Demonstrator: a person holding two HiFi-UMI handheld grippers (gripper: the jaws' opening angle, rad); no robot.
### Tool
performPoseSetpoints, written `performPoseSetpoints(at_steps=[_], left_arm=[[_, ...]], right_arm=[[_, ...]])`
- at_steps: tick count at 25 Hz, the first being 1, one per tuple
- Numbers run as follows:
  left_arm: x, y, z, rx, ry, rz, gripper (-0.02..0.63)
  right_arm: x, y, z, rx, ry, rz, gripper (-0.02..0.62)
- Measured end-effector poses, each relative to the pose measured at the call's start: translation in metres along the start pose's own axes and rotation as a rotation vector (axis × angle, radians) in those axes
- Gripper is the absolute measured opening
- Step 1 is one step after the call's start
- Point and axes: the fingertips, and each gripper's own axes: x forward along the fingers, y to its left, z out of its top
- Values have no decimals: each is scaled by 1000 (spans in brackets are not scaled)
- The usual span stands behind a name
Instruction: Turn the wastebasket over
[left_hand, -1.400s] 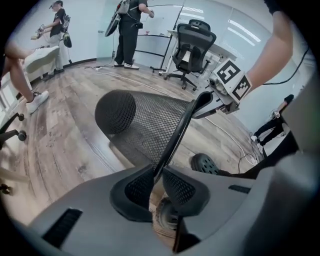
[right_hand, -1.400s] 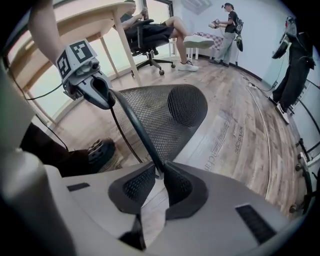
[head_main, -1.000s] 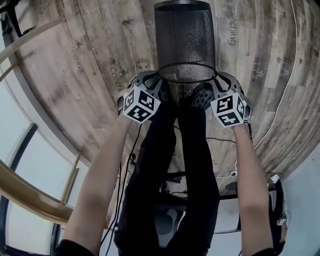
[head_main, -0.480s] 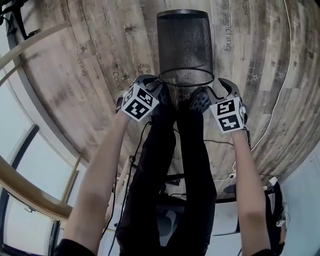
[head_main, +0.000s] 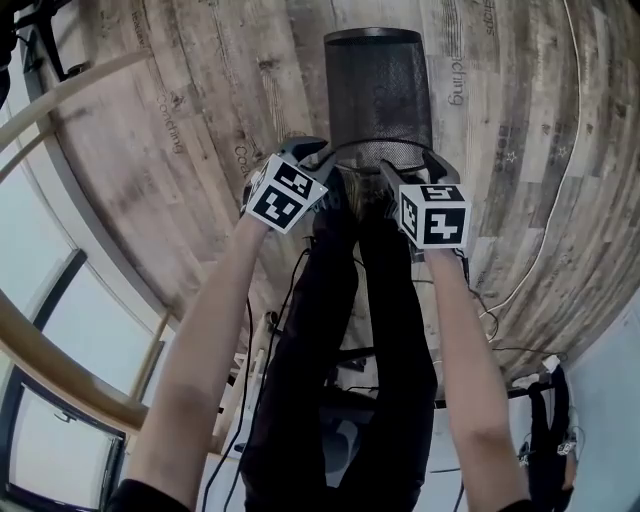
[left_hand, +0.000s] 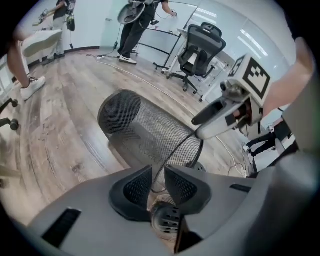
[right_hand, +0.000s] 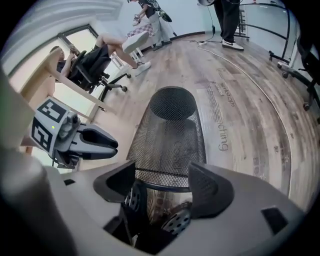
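The black wire-mesh cylindrical wastebasket (head_main: 378, 90) is lying tipped towards its side on the grey-brown wood-plank floor (head_main: 200, 100). Its closed base is pointing away from the person and its open mouth is facing the two grippers.

The left gripper (left_hand: 158, 172) is pinching the thin metal rim (left_hand: 172, 152) between nearly closed fingers and appears to be carrying that edge. The right gripper (right_hand: 162, 180) is hovering over the opposite side of the rim; its fingers have just been opening and are now standing wide apart, with the rim between them but not pressed.

By my reading, the turn is partly made: the wastebasket is tilting but not inverted. What is remaining is a fresh right-hand hold, then swinging the mouth down onto the floor.
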Motion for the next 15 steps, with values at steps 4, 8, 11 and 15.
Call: performPoseSetpoints(at_steps=[4,8,11,15], left_arm=[[-3,12,15,26,-23,25,89],[-4,26,28,34,-14,57,89],[-2,39,46,71,-20,81,96],[3,59,87,134,-61,67,157]], right_arm=[[11,3,-8,27,38,1,325],[14,4,-8,30,50,11,328],[13,1,-9,30,53,18,330],[13,0,-7,28,52,17,334]])
